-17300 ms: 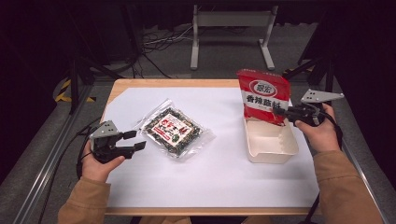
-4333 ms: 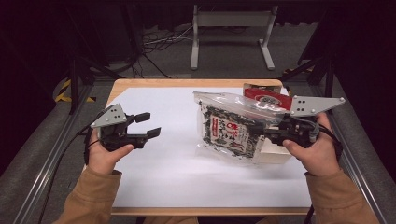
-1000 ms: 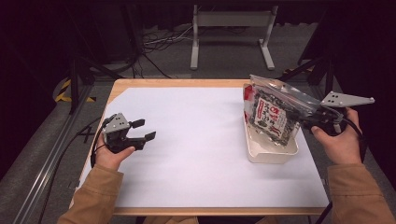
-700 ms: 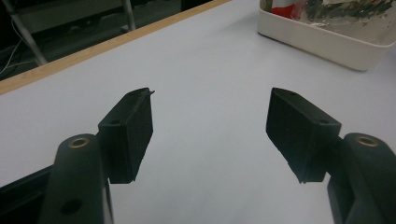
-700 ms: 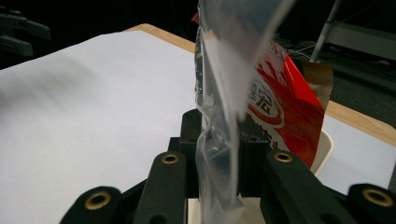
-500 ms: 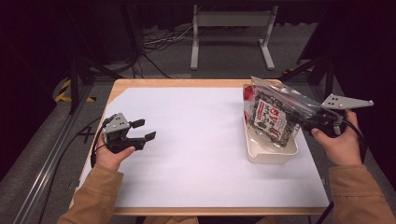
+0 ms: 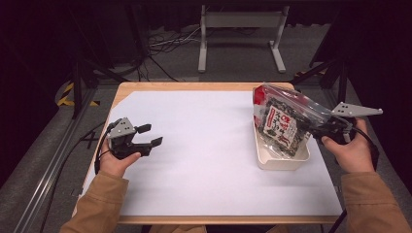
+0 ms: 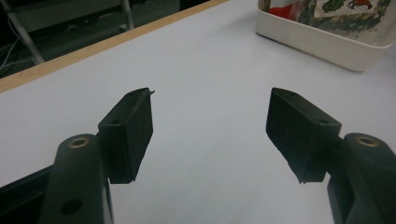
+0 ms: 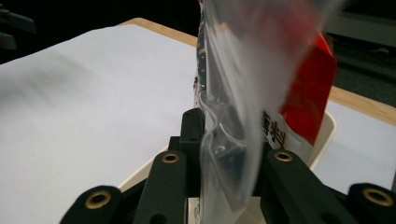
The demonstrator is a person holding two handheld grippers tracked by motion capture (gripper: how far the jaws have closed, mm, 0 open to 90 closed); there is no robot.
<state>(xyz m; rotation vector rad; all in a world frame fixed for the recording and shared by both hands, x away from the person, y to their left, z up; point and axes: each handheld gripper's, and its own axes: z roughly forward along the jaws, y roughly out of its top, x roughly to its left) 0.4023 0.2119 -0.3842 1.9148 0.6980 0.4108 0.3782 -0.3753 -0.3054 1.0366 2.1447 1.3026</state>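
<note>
A clear bag of dark snacks (image 7: 282, 124) with a red-and-white label stands tilted in the white tray (image 7: 272, 162) at the table's right. My right gripper (image 7: 318, 130) is shut on the bag's right edge; in the right gripper view the clear plastic of the snack bag (image 9: 233, 116) is pinched between the black jaws of this gripper (image 9: 224, 158). A red packet (image 9: 308, 98) stands behind the bag in the tray. My left gripper (image 7: 150, 135) rests at the table's left, open and empty; in its own view this gripper (image 8: 210, 128) has bare white table between the jaws.
The white table sheet (image 7: 204, 145) spreads between the two hands, with a wooden edge (image 7: 194, 86) at the far side. The tray (image 8: 322, 44) sits at the upper right of the left gripper view. A metal stand (image 7: 243, 29) and cables lie on the floor beyond.
The bag has settled slightly lower into the tray with my right gripper still on it. The left hand has stayed put.
</note>
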